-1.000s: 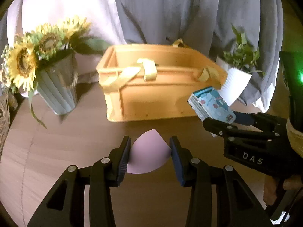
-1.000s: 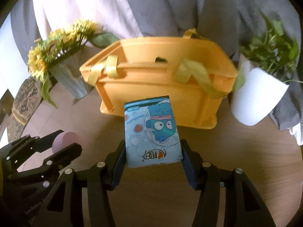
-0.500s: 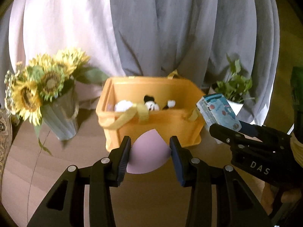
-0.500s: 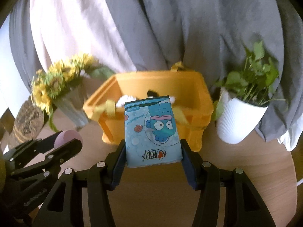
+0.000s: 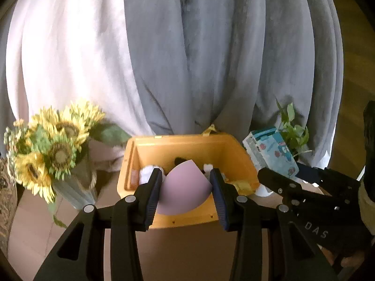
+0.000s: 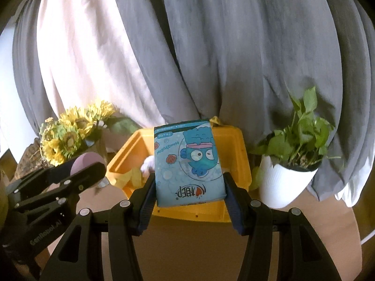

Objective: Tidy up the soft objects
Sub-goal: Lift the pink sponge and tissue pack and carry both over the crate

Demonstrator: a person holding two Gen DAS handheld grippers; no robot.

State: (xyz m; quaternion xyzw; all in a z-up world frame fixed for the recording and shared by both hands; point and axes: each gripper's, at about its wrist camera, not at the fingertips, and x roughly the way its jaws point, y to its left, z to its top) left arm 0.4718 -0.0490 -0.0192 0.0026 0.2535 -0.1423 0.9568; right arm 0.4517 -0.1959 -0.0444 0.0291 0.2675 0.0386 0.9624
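My left gripper (image 5: 185, 175) is shut on a pink makeup sponge (image 5: 181, 188), held above the near side of the yellow storage basket (image 5: 239, 154). My right gripper (image 6: 188, 180) is shut on a blue tissue pack (image 6: 188, 161) with a cartoon fish, held over the same basket (image 6: 239, 149). White and black plush toys (image 5: 146, 172) lie inside the basket, partly hidden. The tissue pack (image 5: 269, 152) and right gripper (image 5: 276, 180) show at the right of the left wrist view. The left gripper (image 6: 89, 166) and its sponge (image 6: 82, 160) show at the left of the right wrist view.
A vase of sunflowers (image 5: 54, 149) stands left of the basket on the wooden table (image 5: 182, 248). A white pot with a green plant (image 6: 288, 180) stands right of it. Grey and white curtains (image 5: 211, 58) hang behind.
Both grippers have risen and moved forward with their loads. The basket now sits lower in view, and its inside with the plush toys shows.
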